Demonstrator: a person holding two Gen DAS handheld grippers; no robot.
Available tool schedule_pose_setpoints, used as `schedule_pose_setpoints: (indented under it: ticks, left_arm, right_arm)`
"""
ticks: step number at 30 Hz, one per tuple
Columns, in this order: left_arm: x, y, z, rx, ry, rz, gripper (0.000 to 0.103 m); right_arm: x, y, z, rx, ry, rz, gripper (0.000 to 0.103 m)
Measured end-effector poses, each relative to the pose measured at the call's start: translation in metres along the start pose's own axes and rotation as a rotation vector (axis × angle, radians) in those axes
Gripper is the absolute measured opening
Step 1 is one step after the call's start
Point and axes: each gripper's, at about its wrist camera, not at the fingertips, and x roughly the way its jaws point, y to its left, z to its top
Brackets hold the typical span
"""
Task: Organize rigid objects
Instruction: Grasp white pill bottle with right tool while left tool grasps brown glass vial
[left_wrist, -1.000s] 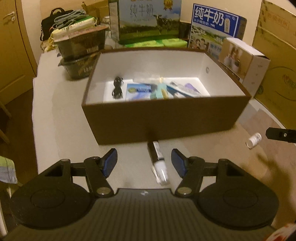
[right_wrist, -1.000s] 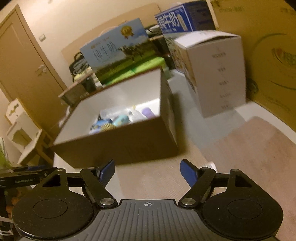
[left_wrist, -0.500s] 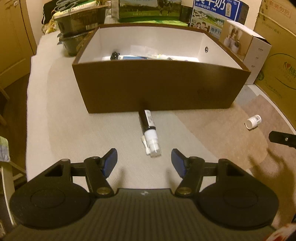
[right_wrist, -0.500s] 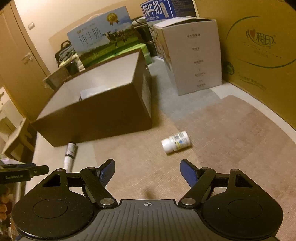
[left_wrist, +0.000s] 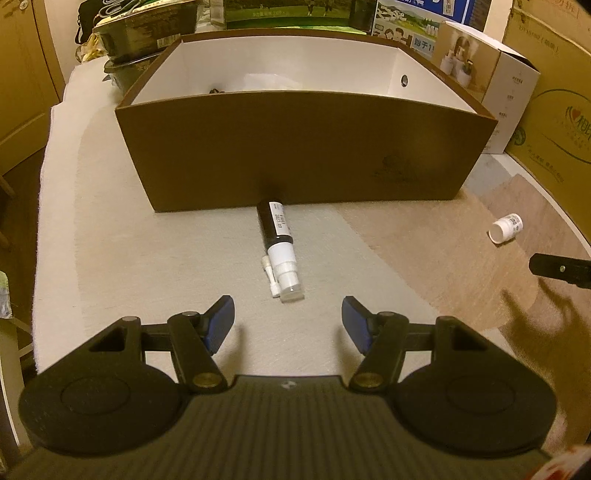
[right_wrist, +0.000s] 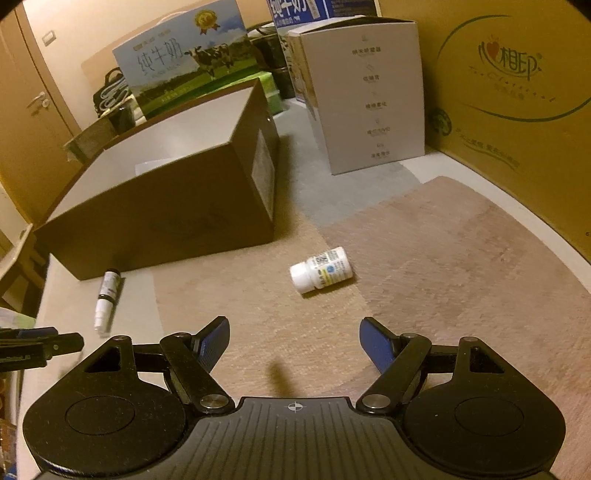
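A black and white spray tube (left_wrist: 279, 245) lies on the table, its black end against the front wall of a brown open box (left_wrist: 303, 147). My left gripper (left_wrist: 288, 319) stands open just short of the tube's clear cap, nothing between its blue pads. A small white pill bottle (right_wrist: 320, 274) lies on its side on the tan mat. My right gripper (right_wrist: 293, 338) is open a little short of that bottle and holds nothing. The tube (right_wrist: 107, 297) also shows at the left of the right wrist view, and the bottle (left_wrist: 505, 229) at the right of the left wrist view.
Behind the brown box (right_wrist: 166, 206) stand milk cartons (right_wrist: 184, 59), a white carton (right_wrist: 364, 99) and a large cardboard box (right_wrist: 509, 99) at the right. Dark trays (left_wrist: 144, 33) are stacked at the back left. The table's left edge (left_wrist: 44, 206) drops toward a door.
Both grippers have come down toward the table. The box's contents have dropped out of sight behind its front wall. The tube and the pill bottle now sit ahead of the open fingers.
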Motion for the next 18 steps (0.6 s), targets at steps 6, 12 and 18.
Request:
schedule_pose_setpoints:
  ticks: [6, 12, 18]
  left_arm:
    - [0.01, -0.002, 0.001, 0.003, 0.003, 0.003, 0.062]
    - [0.019, -0.003, 0.003, 0.009, -0.009, 0.009, 0.062]
    - [0.026, -0.001, 0.007, 0.004, -0.035, 0.017, 0.062]
  right_arm:
    - [0.011, -0.006, 0.001, -0.017, -0.002, -0.031, 0.077]
    - [0.03, -0.009, 0.002, -0.053, 0.022, -0.053, 0.077]
    - [0.049, -0.01, 0.009, -0.09, 0.006, -0.069, 0.077]
